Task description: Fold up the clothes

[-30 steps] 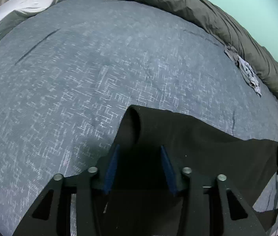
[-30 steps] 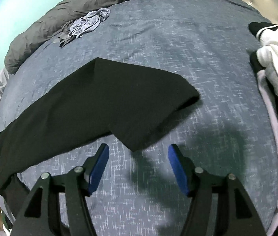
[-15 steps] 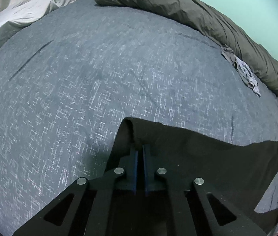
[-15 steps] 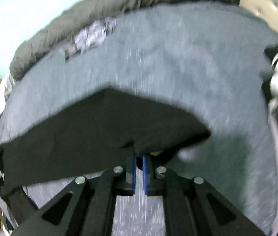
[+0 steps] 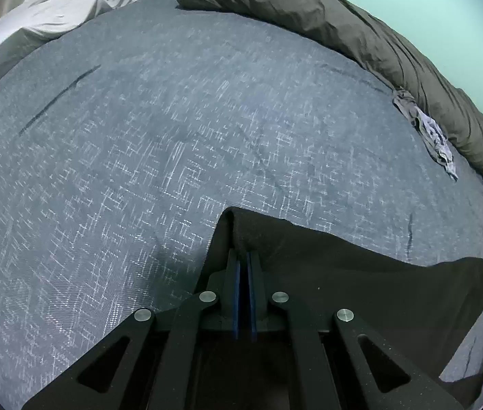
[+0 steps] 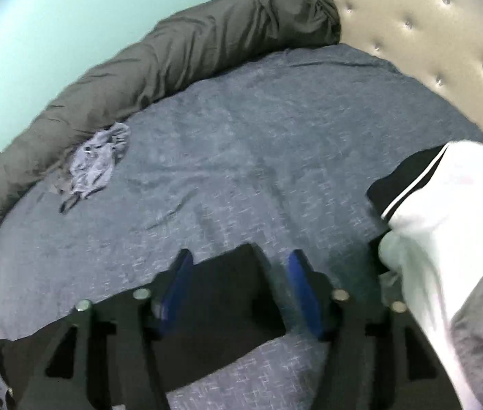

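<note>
Left gripper: pads pressed together on a corner of the black garment.
Right gripper: 2 fingers spread apart, black garment lying between them.
Surface: blue bedspread.

One black garment, one crumpled grey cloth, one rolled dark duvet, two grippers.

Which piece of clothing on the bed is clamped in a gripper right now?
The black garment, pinched by the shut left gripper. The crumpled grey-blue garment by the dark rolled duvet lies untouched.
</note>
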`<state>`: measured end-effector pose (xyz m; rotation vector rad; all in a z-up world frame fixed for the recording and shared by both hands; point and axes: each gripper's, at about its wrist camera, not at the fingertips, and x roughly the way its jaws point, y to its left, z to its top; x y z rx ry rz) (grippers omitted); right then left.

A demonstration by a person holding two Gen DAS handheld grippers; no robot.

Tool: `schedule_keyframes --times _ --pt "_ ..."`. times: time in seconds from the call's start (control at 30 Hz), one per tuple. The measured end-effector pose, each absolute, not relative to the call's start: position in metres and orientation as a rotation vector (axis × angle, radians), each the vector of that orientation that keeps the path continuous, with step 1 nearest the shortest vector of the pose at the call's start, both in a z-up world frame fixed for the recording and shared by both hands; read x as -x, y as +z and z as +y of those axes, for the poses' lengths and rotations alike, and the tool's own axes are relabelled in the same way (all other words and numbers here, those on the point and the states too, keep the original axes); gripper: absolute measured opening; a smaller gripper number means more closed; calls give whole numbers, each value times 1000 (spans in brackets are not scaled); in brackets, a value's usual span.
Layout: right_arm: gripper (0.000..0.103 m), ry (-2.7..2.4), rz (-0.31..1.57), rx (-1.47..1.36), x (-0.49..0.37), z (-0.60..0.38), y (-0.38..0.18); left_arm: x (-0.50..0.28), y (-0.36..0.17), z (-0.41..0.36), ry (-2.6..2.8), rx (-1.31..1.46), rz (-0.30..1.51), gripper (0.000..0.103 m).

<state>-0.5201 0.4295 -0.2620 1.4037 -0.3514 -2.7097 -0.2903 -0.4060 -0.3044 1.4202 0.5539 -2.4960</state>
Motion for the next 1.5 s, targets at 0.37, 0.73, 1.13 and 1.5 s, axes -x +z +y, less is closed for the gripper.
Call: schedule_keyframes --times 0.37,0.73,1.13,1.5 --pt "61 -2566 -339 -1528 508 435 -330 290 -306 -405 -2507 -1418 546 4" --pt "8 -2585 -251 -1471 503 427 -328 294 -285 -406 -2529 -1329 521 2" --pt "6 -2780 -285 -1248 511 439 -277 326 -242 -420 -2557 -1182 575 2" --pt "7 -2749 -233 -1424 514 442 -329 338 -283 -426 -2445 -1302 602 3"
